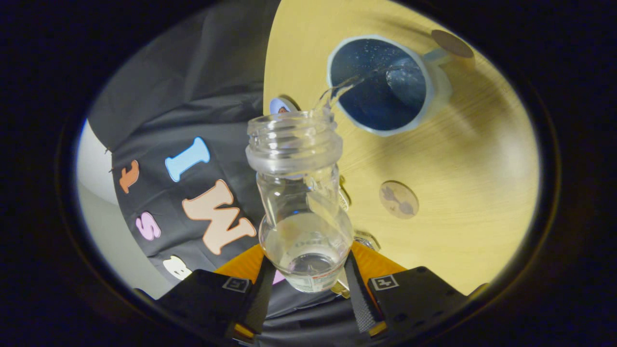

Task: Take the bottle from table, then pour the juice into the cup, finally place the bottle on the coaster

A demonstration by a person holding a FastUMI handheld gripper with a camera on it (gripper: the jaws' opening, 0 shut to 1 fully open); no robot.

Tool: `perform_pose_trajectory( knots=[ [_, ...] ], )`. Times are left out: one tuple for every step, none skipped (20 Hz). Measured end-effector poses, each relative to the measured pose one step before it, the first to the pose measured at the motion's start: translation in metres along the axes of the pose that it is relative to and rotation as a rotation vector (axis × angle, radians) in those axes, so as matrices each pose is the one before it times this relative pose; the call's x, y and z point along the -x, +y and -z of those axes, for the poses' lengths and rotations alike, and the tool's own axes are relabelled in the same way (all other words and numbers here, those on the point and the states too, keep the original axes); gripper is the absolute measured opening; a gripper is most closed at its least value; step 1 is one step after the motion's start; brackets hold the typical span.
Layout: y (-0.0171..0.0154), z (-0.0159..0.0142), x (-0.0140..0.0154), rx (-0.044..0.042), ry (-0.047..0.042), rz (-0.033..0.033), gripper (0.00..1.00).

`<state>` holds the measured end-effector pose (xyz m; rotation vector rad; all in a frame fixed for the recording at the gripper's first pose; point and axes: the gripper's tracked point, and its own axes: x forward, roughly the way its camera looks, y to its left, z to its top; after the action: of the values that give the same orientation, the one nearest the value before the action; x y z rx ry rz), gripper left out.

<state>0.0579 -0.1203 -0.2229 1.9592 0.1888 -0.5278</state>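
My gripper (306, 274) is shut on a clear plastic bottle (301, 202), both fingers pressing its lower body. The bottle is tipped over, its open neck pointing ahead toward a pale blue cup (385, 84) with a dark inside. A thin stream of clear liquid (344, 86) runs from the bottle's mouth over the cup's rim into the cup. Some liquid still lies in the bottle's lower part. A small round wooden coaster (398, 199) lies flat on the table, to the right of the bottle and nearer to me than the cup.
The yellow wooden table (472, 159) holds the cup and coaster. A second brown disc (452, 43) sits beyond the cup's handle. A small pale round object (280, 105) peeks out just behind the bottle's mouth at the table's edge. The black cloth wall (193, 120) hangs left.
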Motion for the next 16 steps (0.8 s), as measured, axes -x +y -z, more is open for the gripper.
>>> perform_pose_trajectory(
  knots=[
    [-0.00034, -0.00003, -0.00017, -0.00131, 0.00055, -0.00054, 0.75],
    [0.00064, 0.00071, 0.00059, -0.00142, 0.00003, 0.00096, 0.75],
    [0.00023, -0.0008, -0.00049, -0.00332, -0.00008, -0.00072, 0.75],
    [0.00034, 0.00088, 0.00108, -0.00613, 0.00005, -0.00164, 0.75],
    [-0.00006, -0.00046, -0.00026, -0.0049, -0.00076, -0.00172, 0.75],
    [0.0012, -0.00014, -0.00003, -0.00212, -0.00016, -0.00086, 0.75],
    [0.00016, 0.00004, -0.00044, -0.00109, 0.00012, -0.00054, 0.75],
    [0.00086, 0.00049, 0.00007, -0.00023, 0.00038, 0.0003, 0.75],
    [-0.00028, 0.00029, 0.00026, -0.00054, 0.00093, 0.00063, 0.75],
    [0.00074, 0.00069, 0.00098, -0.00147, 0.00116, -0.00008, 0.75],
    [0.00022, -0.00022, 0.00005, -0.0027, 0.00124, -0.00046, 0.75],
    [0.00145, 0.00007, 0.0, -0.00254, -0.00037, -0.00213, 0.75],
    [0.00084, -0.00063, -0.00107, -0.00222, -0.00119, -0.00114, 0.75],
    [0.00027, 0.00006, -0.00019, -0.00077, -0.00036, -0.00011, 0.75],
    [-0.00084, -0.00014, 0.00009, -0.00215, 0.00072, 0.0016, 0.75],
    [0.00058, -0.00015, 0.0004, -0.00395, 0.0002, 0.00103, 0.75]
  ],
)
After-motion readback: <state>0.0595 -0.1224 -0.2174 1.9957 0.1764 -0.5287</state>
